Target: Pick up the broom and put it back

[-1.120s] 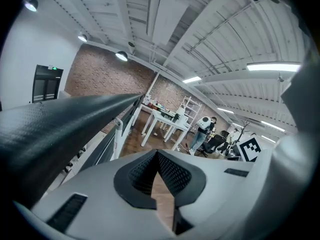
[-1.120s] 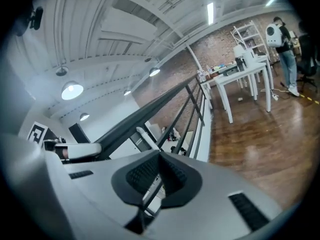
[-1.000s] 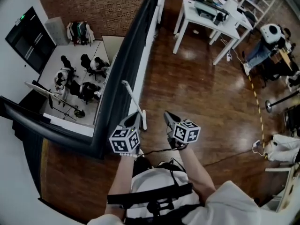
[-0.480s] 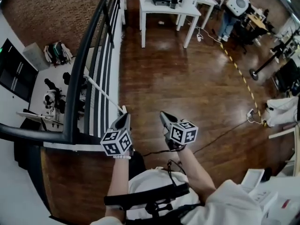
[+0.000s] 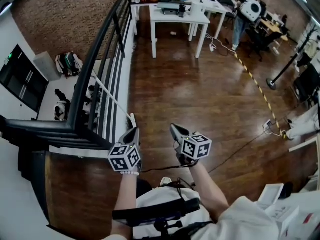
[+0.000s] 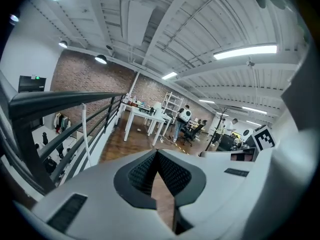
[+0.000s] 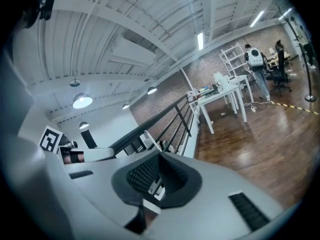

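Note:
The broom (image 5: 114, 100) is a thin white pole that leans against the black railing (image 5: 97, 64), with its foot (image 5: 132, 119) on the wood floor. The pole also shows in the left gripper view as a white stick (image 6: 85, 134) by the rail. My left gripper (image 5: 134, 130) is held just short of the broom's foot; its jaws are shut with nothing in them (image 6: 157, 154). My right gripper (image 5: 173, 128) hangs beside it to the right, over bare floor, also shut and empty (image 7: 159, 156). Neither gripper touches the broom.
The railing runs along the left, with a drop to a lower floor beyond it. White tables (image 5: 175, 15) stand at the far end and a person (image 5: 248, 8) at the back right. Striped tape (image 5: 256, 86) and a cable (image 5: 240, 146) cross the floor at right.
The view has swung round and forward: the railing and broom now stand straight ahead at left, nearer the left gripper. Both grippers have travelled along with me, still shut.

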